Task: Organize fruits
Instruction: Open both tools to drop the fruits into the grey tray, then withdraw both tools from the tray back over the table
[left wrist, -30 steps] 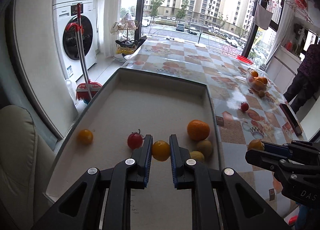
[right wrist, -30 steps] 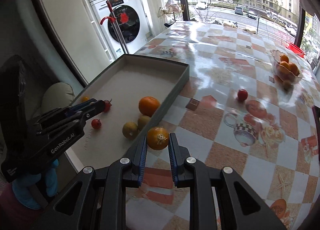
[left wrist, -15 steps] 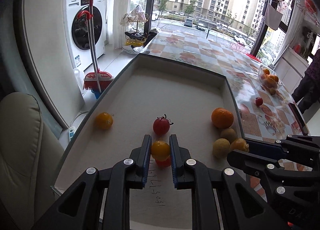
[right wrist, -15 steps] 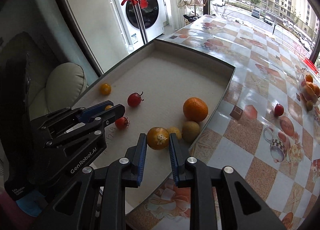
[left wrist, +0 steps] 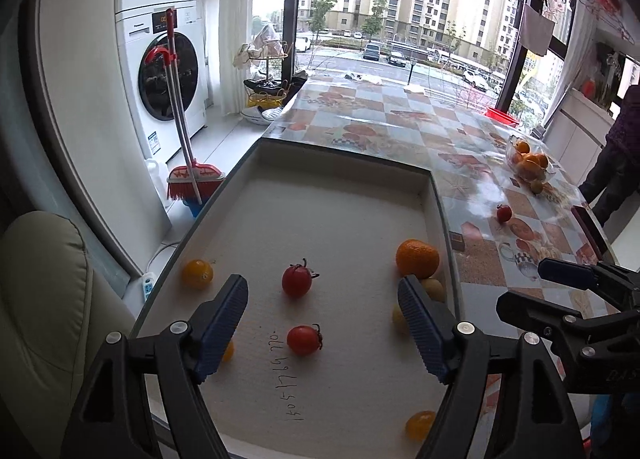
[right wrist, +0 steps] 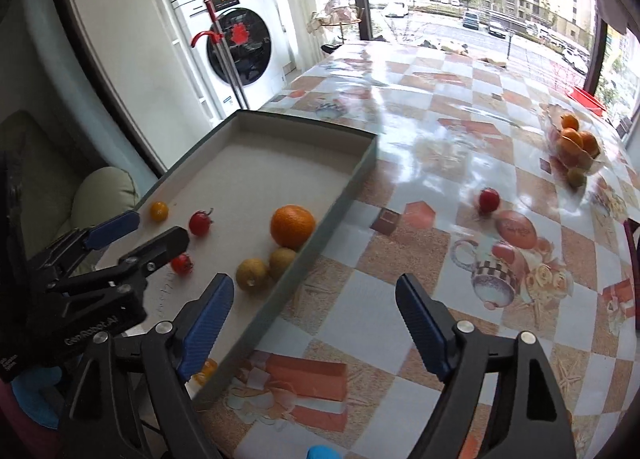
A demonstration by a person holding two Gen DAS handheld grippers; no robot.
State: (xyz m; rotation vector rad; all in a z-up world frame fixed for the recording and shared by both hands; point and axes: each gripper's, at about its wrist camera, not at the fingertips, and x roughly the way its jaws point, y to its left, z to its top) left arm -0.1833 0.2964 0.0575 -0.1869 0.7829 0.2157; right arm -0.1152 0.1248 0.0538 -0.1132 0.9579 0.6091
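Left gripper: jaws spread wide, holding nothing, ribbed blue pads on black plastic arms, hovering over the near end of a shallow rectangular tray with a pale, matte floor and low grey walls. Between the pads, two smooth round red tomatoes with dark stems, one nearer and one farther. Partly hidden behind the left pad, a small yellow-orange fruit; another small orange fruit near the tray's left wall. By the right wall, a large dimpled orange, with a dull yellow-green fruit just beside it and a yellowish one half hidden by the right pad. At the tray's near right corner, a glossy orange-yellow fruit. Handwritten digits inked on the tray floor.

Right gripper: jaws likewise wide apart and empty, same ribbed blue pads, straddling the tray's right wall, one pad above the tray, the other above the glossy checkered tablecloth printed with teacups and fruit. Out on the cloth, well apart from the tray, a lone red tomato, blurred. Farther off, a clear glass bowl heaped with oranges.

Beyond the table: stacked white washing machines, a red broom leaning against them, tall windows with apartment blocks outside.
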